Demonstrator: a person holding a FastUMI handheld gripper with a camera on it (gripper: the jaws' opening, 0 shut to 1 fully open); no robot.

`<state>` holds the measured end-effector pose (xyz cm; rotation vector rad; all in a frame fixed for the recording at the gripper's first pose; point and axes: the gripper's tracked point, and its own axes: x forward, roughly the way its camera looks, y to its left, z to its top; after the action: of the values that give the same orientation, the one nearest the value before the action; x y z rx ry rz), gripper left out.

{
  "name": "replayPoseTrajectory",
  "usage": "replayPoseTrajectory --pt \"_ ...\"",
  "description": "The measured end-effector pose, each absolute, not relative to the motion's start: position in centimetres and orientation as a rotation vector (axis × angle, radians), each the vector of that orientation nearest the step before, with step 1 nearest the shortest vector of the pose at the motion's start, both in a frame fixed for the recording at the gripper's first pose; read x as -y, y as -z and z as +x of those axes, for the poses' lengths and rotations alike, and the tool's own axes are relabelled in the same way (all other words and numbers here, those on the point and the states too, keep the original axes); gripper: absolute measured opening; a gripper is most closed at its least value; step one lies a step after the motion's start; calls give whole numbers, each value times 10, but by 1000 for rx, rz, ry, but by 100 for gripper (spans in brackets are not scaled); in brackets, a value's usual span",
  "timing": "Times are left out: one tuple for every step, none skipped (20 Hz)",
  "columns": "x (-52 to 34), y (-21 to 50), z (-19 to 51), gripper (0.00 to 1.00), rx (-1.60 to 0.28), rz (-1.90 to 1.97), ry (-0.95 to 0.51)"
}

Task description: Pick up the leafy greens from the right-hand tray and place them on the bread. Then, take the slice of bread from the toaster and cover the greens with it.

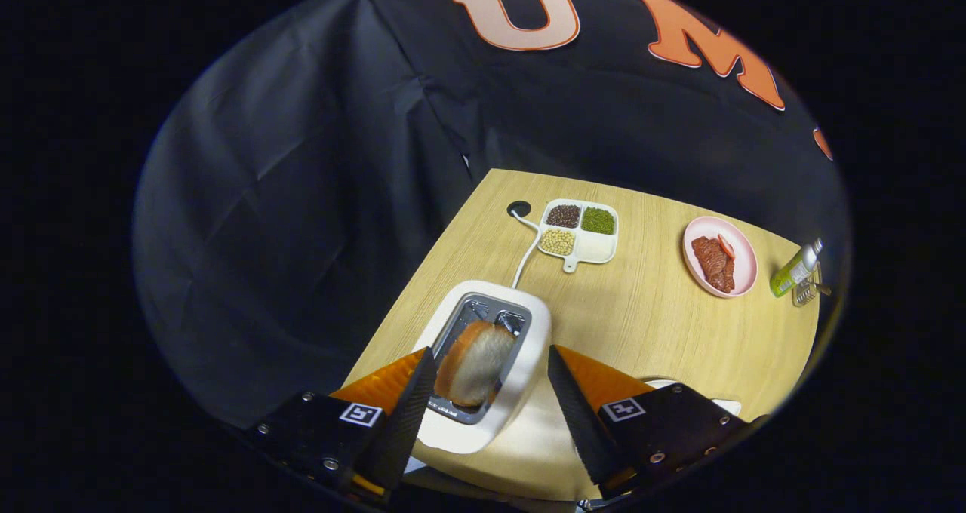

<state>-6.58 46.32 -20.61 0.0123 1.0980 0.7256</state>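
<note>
A slice of bread [475, 364] with an orange-brown crust stands in the slot of a white toaster [521, 370] on the wooden table. My gripper [492, 358] hovers above the toaster, open. Its two black fingers [411, 407] flank the slice on either side without touching it. A sliver of white tray [724, 405] peeks out behind the right finger; its contents are hidden.
Beyond the toaster sits a white divided dish [592, 249] holding several kinds of beans. A pink plate [743, 260] with meat lies farther right, beside a green bottle [794, 270] near the table's edge [815, 324]. The toaster's white cord [527, 253] runs to a hole in the table.
</note>
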Motion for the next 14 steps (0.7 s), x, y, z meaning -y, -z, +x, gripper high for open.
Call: replayPoseTrajectory --pt "-468 209 -65 90 -1112 2 -715" --pt "-471 213 -66 89 -1128 -15 -704" --pt "-473 218 -65 89 -1145 -33 -688" --pt "-474 225 -67 87 -1166 -52 -666" --pt "-474 232 -67 86 -1190 -72 -640" --pt "-473 238 -70 83 -1209 -91 -626" --pt "-473 243 -70 82 -1221 -106 -616" --pt "-473 245 -72 78 -1230 -122 -611" --pt "-471 246 -73 75 -1243 -136 -601" --pt "-472 249 -76 71 -1258 -145 -594" --pt "-470 251 -76 67 -1273 -150 -584" --pt "-468 253 -78 60 -1284 -149 -580" --pt "-469 254 -79 53 -1294 -141 -582" --pt "-473 257 -81 41 -1306 -137 -598"
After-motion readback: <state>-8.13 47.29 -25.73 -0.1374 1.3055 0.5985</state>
